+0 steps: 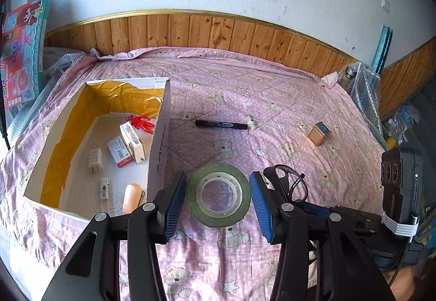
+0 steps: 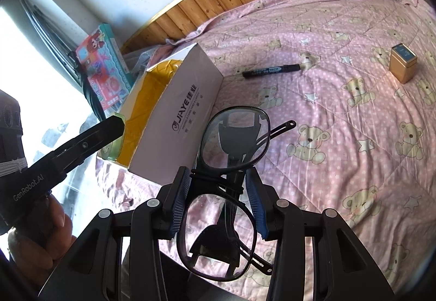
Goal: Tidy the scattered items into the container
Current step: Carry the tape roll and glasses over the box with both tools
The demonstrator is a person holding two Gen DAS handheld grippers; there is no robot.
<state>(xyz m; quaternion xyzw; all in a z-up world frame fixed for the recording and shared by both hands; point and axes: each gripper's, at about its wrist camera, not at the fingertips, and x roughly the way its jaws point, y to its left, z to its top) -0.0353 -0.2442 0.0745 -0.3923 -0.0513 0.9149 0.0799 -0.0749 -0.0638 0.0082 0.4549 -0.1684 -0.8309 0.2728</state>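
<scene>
Left tongs (image 1: 218, 200) spread apart around a tape roll (image 1: 218, 194), dark green outer face, clear core, lying flat on the bed (image 1: 286, 99); whether the pads touch it I cannot tell. Right tongs (image 2: 218, 203) clamped on black-framed glasses (image 2: 226, 192), one lens above the pads, one below, temples folded.

White cardboard box (image 1: 160, 137), yellow-taped inside, sits on the bed just left of the tape roll. Inside: one red figure (image 1: 141, 122), one white plug (image 1: 95, 160), about two small cartons (image 1: 128, 147), one peach-coloured oblong (image 1: 131, 197), one small white piece (image 1: 104, 188).

Loose on the bed: one black marker (image 1: 222, 124), near the box; one gold tin with a blue top (image 1: 319, 134), well apart to the right.

Bedcover pink with bears and stars. Wood panelling (image 1: 204, 31) below a white wall. One toy box (image 1: 23, 53) leans at left.
</scene>
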